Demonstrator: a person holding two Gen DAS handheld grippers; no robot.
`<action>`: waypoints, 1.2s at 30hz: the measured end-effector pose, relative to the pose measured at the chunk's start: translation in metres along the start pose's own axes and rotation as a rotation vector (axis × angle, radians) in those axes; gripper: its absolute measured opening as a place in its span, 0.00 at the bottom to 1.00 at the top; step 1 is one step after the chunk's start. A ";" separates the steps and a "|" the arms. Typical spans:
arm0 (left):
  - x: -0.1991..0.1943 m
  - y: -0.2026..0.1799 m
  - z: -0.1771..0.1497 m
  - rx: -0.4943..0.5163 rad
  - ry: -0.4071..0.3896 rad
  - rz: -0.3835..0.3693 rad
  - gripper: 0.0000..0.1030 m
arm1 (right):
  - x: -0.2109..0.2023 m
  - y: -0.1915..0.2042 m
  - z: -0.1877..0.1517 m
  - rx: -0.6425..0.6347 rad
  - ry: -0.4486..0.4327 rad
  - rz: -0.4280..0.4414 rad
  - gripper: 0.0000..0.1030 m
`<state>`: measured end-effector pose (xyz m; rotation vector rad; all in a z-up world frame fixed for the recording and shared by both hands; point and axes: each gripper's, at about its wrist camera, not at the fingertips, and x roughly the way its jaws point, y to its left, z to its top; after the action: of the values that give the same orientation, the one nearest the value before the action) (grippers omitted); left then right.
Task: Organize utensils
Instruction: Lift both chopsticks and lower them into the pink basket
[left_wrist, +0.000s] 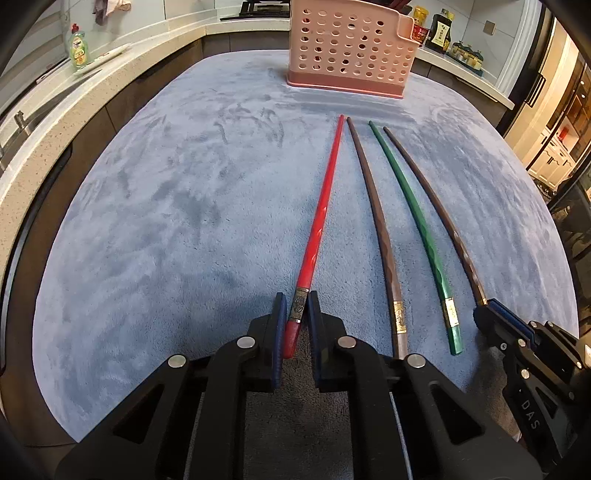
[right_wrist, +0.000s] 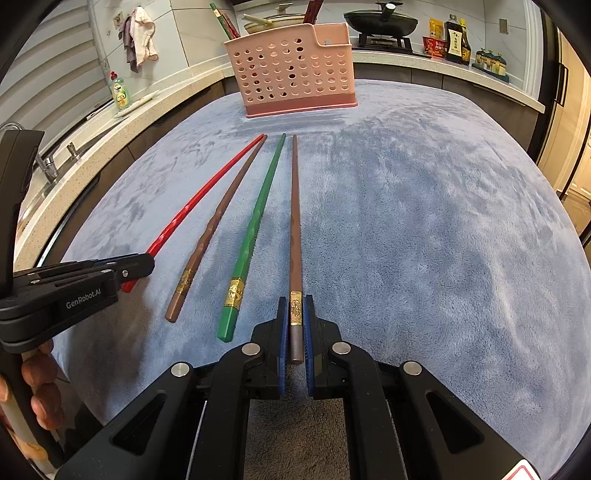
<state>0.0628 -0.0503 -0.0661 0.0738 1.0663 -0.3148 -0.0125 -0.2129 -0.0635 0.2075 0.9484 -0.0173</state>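
A: Chopsticks on the blue cloth (left_wrist: 166, 221), count?

B: Four, lying side by side, thin tips toward the holder. One red chopstick (left_wrist: 320, 218), one green chopstick (left_wrist: 413, 221), two brown. The red tip and the tip of the inner brown chopstick (left_wrist: 373, 218) nearly meet; the butt ends fan apart.

A: Order across the cloth?

B: From the left: red, brown, green, then the outer brown chopstick (right_wrist: 294, 229). None cross.

A: Holder?

B: One pink perforated holder (right_wrist: 291, 70), upright at the far edge of the cloth, beyond the tips. More chopsticks stand in it, with red and green ends showing above the rim; number cannot be told.

A: Tongs, left?

B: Left gripper (left_wrist: 297, 314): the pads sit on either side of the red chopstick at its gold band, a narrow gap showing on each side. Not clamped; the stick lies on the cloth.

A: Right?

B: Right gripper (right_wrist: 296, 317): the pads press the outer brown chopstick at its gold band, butt end between them. Grasping it; whether it has left the cloth cannot be told.

A: Surroundings?

B: One green dish soap bottle (right_wrist: 120, 92) on the counter at left; one black lidded pan (right_wrist: 380, 18) on the stove; several sauce bottles (right_wrist: 456, 40) at right.
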 end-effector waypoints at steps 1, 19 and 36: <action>0.000 0.001 0.000 -0.003 0.002 -0.005 0.10 | 0.000 0.000 0.000 0.000 -0.001 -0.001 0.07; -0.036 0.018 0.022 -0.062 -0.059 -0.051 0.07 | -0.046 -0.015 0.039 0.045 -0.130 0.008 0.07; -0.101 0.041 0.101 -0.137 -0.242 -0.084 0.07 | -0.103 -0.035 0.140 0.105 -0.358 0.047 0.07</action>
<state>0.1154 -0.0099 0.0669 -0.1296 0.8492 -0.3169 0.0361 -0.2805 0.0927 0.3125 0.5865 -0.0587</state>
